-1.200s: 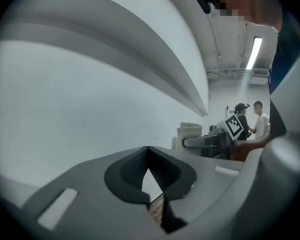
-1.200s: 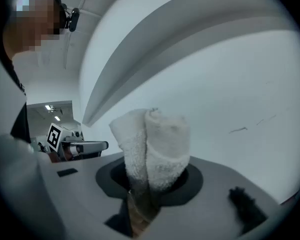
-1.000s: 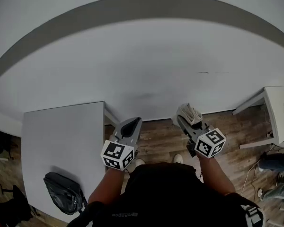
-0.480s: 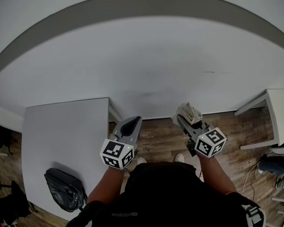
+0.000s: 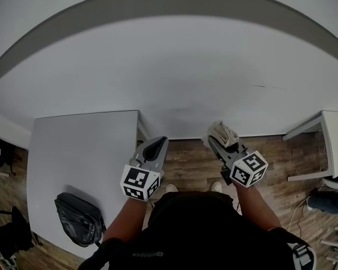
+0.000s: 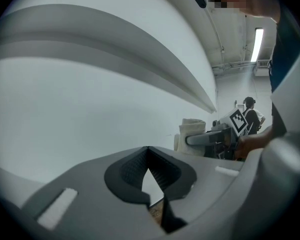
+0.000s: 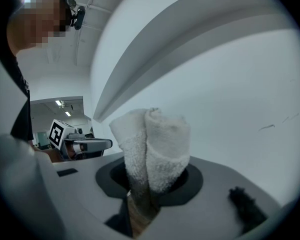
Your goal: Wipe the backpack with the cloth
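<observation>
- Lower left, we see the backpack (image 5: 77, 226) lying on the table (image 5: 73, 151).
- At centre, our left gripper (image 5: 156, 148) is clenched on nothing, just right of the table.
- At centre right, our right gripper (image 5: 217, 141) grasps the folded cloth (image 5: 224, 133).

White wall (image 5: 174, 77), crossed high up by a broad grey band (image 5: 158, 1). Brown wood-plank floor (image 5: 186, 162) runs along its foot. A pale grey counter (image 5: 79, 145) stands at left and a white table (image 5: 335, 139) at right. A ceiling strip light (image 6: 258, 44) glows in the room beyond.
</observation>
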`<action>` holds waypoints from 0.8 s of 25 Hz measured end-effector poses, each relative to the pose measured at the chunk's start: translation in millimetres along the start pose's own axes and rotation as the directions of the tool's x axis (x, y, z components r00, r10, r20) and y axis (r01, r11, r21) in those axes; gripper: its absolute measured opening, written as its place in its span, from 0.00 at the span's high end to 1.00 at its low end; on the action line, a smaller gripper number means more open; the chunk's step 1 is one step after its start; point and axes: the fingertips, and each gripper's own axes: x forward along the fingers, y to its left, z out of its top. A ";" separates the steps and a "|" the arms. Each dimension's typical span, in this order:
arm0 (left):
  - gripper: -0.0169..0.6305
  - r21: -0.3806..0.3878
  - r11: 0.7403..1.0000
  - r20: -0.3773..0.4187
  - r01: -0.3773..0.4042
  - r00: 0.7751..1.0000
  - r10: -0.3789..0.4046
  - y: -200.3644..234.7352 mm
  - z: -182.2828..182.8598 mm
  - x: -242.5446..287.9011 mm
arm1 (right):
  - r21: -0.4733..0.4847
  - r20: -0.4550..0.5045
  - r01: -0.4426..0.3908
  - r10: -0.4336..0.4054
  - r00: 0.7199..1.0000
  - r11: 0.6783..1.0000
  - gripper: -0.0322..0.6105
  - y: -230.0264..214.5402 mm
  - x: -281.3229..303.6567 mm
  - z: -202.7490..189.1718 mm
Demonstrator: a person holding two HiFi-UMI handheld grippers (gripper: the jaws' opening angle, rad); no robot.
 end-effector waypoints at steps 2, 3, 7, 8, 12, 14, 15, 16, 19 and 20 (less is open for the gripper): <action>0.96 0.001 1.000 0.001 -0.017 1.000 0.017 4.8 -2.3 -7.9 | -0.002 0.003 -0.012 0.012 1.000 1.000 0.78 7.1 5.0 -0.8; 0.96 -0.002 1.000 0.002 -0.027 1.000 0.027 7.9 -3.9 -12.0 | -0.002 0.004 -0.019 0.019 1.000 1.000 0.78 10.7 7.9 -1.6; 0.96 -0.022 0.996 0.001 -0.081 0.997 0.081 22.3 -11.3 -29.3 | -0.002 -0.006 -0.059 0.059 0.998 0.998 0.78 26.3 22.2 -7.7; 0.96 -0.028 0.995 0.001 -0.096 0.995 0.096 25.4 -12.8 -33.8 | -0.002 -0.010 -0.072 0.072 0.997 0.997 0.78 30.3 25.8 -9.2; 0.96 -0.044 0.988 0.004 -0.151 0.988 0.151 36.6 -17.8 -50.9 | -0.009 -0.027 -0.127 0.126 0.992 0.992 0.78 46.7 42.2 -12.3; 0.96 -0.054 0.982 0.003 -0.182 0.983 0.182 41.8 -20.0 -59.2 | -0.013 -0.033 -0.157 0.157 0.987 0.988 0.78 54.1 50.3 -11.8; 0.96 -0.059 0.978 0.004 -0.198 0.980 0.199 44.4 -20.8 -63.0 | -0.016 -0.035 -0.171 0.171 0.985 0.985 0.78 56.9 54.1 -11.0; 0.96 -0.065 0.974 0.005 -0.215 0.976 0.216 46.9 -21.5 -66.7 | -0.019 -0.036 -0.186 0.185 0.982 0.982 0.78 59.1 57.7 -10.2; 0.96 -0.087 0.959 0.010 -0.268 0.963 0.270 51.6 -23.1 -76.7 | -0.025 -0.042 -0.231 0.230 0.972 0.973 0.78 63.8 66.4 -8.0; 0.96 -0.093 0.954 0.010 -0.286 0.958 0.288 51.7 -23.8 -79.5 | -0.026 -0.046 -0.248 0.246 0.968 0.969 0.78 65.1 68.2 -7.8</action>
